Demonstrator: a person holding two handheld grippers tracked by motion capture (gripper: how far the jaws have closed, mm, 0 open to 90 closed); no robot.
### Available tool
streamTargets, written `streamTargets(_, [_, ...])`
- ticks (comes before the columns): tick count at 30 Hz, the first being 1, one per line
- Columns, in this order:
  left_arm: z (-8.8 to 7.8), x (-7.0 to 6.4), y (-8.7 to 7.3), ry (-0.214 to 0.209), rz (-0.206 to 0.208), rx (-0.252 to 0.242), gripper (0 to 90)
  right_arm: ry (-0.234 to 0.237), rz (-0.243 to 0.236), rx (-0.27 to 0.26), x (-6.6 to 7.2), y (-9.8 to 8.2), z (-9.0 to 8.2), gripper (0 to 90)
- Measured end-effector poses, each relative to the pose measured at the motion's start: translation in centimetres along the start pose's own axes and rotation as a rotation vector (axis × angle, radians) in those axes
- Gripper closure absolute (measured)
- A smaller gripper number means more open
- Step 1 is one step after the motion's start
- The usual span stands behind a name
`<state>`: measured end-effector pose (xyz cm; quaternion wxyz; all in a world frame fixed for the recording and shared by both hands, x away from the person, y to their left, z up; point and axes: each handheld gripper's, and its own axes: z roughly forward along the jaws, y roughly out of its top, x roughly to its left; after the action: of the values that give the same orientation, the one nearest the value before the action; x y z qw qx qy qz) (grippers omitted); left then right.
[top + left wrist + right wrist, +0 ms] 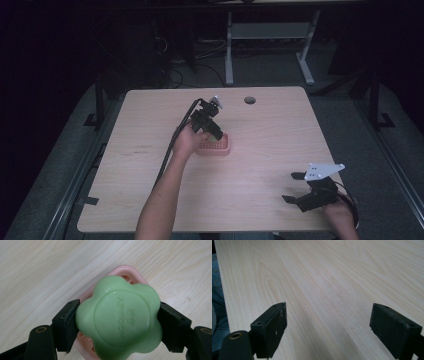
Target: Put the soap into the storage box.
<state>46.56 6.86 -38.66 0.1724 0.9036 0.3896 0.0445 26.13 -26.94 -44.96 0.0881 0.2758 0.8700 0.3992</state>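
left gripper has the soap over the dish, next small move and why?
Probably lower it a little, then open. The left gripper is clamped on the green soap above the pink soap dish; whether the soap already touches the dish I cannot tell. The right gripper is open, idle.

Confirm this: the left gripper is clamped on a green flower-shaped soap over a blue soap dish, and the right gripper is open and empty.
One thing is wrong: the soap dish is pink, not blue, as the left gripper view shows. The left gripper does clamp the green soap above it, and the right gripper is open and empty.
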Motion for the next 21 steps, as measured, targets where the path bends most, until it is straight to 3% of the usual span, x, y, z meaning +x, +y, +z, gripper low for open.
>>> streamTargets(7, [1.4,-0.1,0.1,0.010,0.002,0.032,26.6,0.000,0.004,-0.004,0.0,0.0,0.0,13.7])
streamTargets(18, [2.8,0.2,-0.1,-0.013,-0.036,0.055,26.5,0.001,0.002,-0.007,-0.1,-0.1,-0.1,13.8])
streamTargets(21, [3.1,0.1,-0.1,-0.002,-0.035,0.060,26.5,0.002,0.005,-0.005,-0.1,0.0,0.0,13.8])
